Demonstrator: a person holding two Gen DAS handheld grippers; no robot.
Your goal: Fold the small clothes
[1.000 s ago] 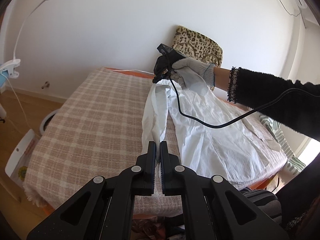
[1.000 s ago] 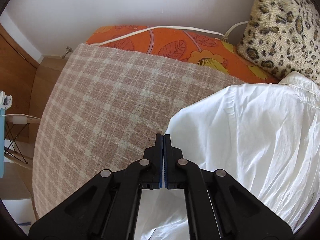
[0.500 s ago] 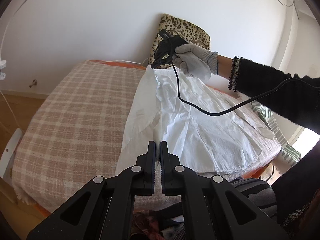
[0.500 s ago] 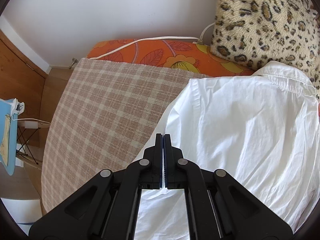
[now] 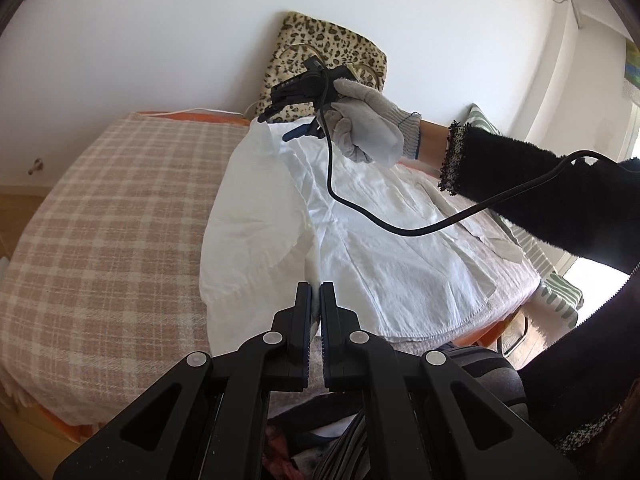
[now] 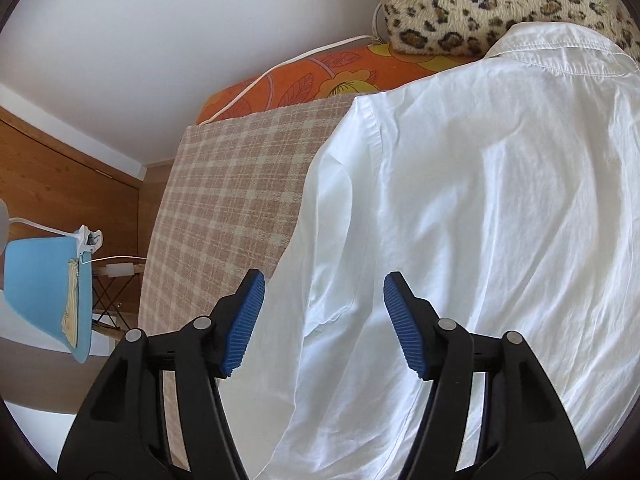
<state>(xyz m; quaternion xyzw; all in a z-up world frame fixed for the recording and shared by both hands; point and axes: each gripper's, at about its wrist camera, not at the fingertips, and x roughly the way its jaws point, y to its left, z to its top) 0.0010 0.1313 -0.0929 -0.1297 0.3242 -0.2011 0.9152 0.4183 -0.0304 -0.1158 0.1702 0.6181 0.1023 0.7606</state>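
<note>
A white shirt [image 5: 360, 240] lies spread on the plaid blanket [image 5: 112, 216], collar toward the leopard cushion [image 5: 320, 48]. My left gripper [image 5: 316, 292] is shut on the shirt's near edge, with a strip of white cloth pinched between its fingers. In the left wrist view a gloved hand [image 5: 368, 128] holds my right gripper [image 5: 274, 127] above the shirt's far shoulder. In the right wrist view the right gripper [image 6: 324, 280] hangs over the shirt [image 6: 480, 220], near its sleeve seam. Its jaws are opening, with nothing pressed between the blue pads [image 6: 244, 320].
An orange flowered sheet [image 6: 320, 80] with a white cable shows beyond the blanket [image 6: 224, 200]. A blue-topped stand [image 6: 44, 288] with a clamp lamp stands on the floor at the left. A black cable [image 5: 400, 228] trails over the shirt. A striped cloth [image 5: 556, 292] hangs at the bed's right edge.
The right gripper has let go of the shirt and its jaws now stand apart. The shirt's side panel has been carried over and now lies spread flatter. The left gripper stays shut on its edge.
</note>
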